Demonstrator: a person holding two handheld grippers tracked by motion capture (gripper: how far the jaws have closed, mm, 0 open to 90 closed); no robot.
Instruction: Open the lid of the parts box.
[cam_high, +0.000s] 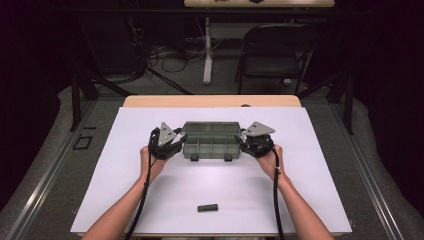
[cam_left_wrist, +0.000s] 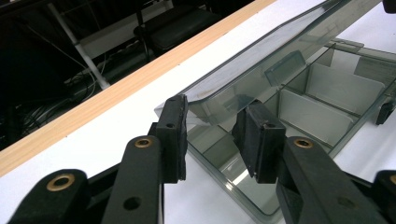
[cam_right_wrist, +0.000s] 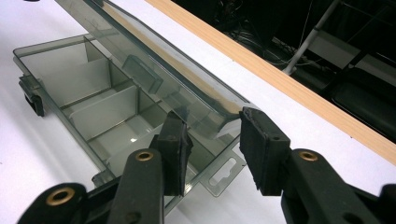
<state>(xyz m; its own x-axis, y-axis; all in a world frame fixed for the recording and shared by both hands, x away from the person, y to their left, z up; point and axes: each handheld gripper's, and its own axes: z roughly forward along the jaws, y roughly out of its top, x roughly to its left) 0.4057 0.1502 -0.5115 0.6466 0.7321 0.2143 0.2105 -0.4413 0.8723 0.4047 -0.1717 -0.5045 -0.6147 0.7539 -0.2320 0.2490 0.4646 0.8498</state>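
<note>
Straddling the raised lid's end corners, left gripper (cam_high: 176, 139) and right gripper (cam_high: 246, 138) stand with jaws spread and pads not pressing, seemingly to swing the lid evenly on the compartment box (cam_high: 210, 145), mid-table on white sheet (cam_high: 300, 170).

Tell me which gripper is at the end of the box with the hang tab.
The right gripper: a slotted hang tab juts from the box just below its jaws. The left gripper faces a plain corner.
</note>
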